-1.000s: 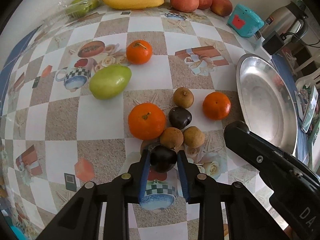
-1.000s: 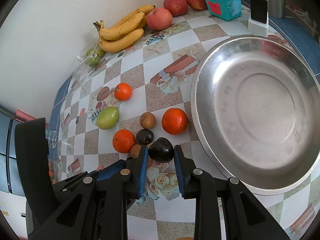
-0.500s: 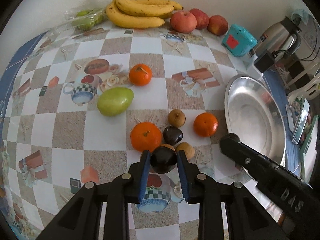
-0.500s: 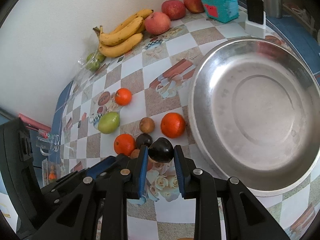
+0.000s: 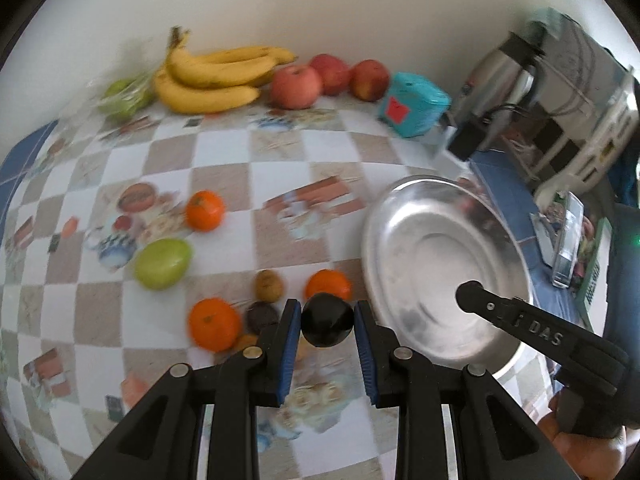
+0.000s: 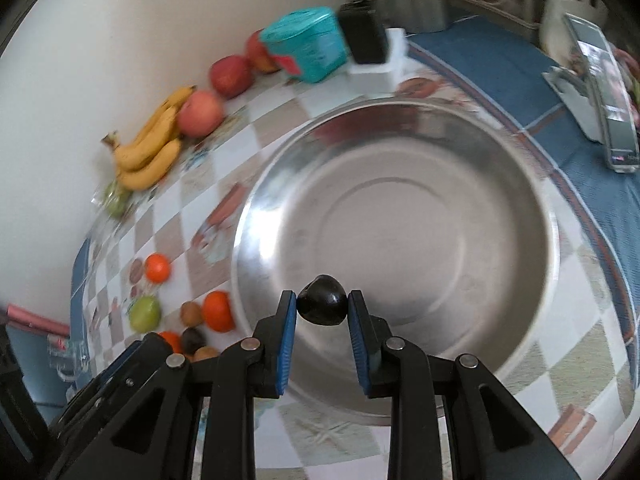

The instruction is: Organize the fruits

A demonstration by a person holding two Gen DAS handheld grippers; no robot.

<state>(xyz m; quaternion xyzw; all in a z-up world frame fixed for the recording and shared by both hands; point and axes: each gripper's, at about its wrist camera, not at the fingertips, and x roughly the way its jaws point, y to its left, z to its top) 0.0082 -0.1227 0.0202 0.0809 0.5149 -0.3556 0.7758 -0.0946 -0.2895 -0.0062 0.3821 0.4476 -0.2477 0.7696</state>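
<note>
While each claw was clamped on a dark plum, the right claw (image 6: 322, 307) over the empty silver bowl (image 6: 536, 208) and the left claw (image 5: 327, 319) beside it, oranges (image 5: 215, 323) waited on the surface behind.

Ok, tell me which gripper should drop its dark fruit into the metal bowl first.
Right. The right gripper holds its dark fruit over the metal bowl; the left gripper is beside the rim, above the tablecloth.

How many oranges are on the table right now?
3. One sits near the printed teacup, one left of the dark fruit cluster, one beside the metal bowl's rim. No others show, though one could be hidden.
</note>
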